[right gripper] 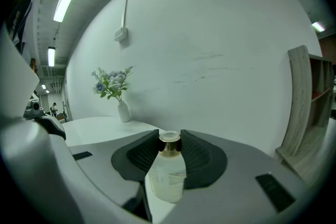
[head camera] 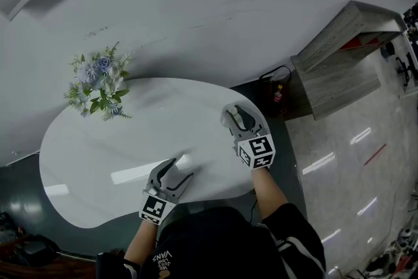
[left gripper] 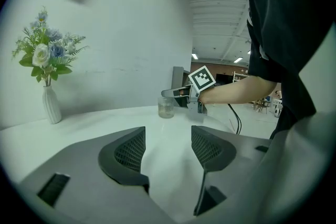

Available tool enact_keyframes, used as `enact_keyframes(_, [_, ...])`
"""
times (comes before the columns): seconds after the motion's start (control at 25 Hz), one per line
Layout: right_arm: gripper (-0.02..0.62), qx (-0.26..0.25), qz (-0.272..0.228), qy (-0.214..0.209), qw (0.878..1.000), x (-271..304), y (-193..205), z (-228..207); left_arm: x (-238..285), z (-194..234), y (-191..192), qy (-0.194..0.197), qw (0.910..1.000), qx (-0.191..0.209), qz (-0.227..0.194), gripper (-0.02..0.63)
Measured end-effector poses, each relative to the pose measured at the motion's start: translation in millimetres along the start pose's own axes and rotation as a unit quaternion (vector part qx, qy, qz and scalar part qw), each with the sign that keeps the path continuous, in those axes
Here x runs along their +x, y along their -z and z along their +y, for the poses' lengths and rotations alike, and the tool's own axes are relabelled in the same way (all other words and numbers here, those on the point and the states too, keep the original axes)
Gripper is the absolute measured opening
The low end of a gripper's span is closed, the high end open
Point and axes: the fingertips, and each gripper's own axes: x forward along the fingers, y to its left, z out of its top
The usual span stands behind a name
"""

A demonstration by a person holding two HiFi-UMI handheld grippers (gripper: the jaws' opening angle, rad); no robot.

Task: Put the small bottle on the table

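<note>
Bottle with pale liquid inside

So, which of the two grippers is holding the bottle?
The right gripper: its jaws clamp the bottle at the neck. The left gripper has nothing between its jaws.

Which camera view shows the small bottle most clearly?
The right gripper view: the small bottle fills the centre, gripped by the right gripper. The left gripper view shows it small and distant; the head view barely shows it.

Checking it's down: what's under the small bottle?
The table lies beneath the small bottle, gripped at its neck by the right gripper. Its base seems to rest there, though contact is unclear.
</note>
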Motion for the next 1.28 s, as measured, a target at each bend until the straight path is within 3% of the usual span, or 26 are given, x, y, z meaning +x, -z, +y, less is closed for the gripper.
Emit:
enact_keyframes(0.76, [0.149,-0.045,-0.042,0.028,0.998,-6.3,5.0,3.1,-7.4,5.9,-12.6,-0.016,0.9995,0.02,-0.018,0.082])
enact_keyframes(1.28, [0.192,-0.025,-0.052,0.058,0.997,-28.1,-2.2,17.5,-22.8,6.3,-20.6,0.007,0.998,0.054,-0.031,0.055])
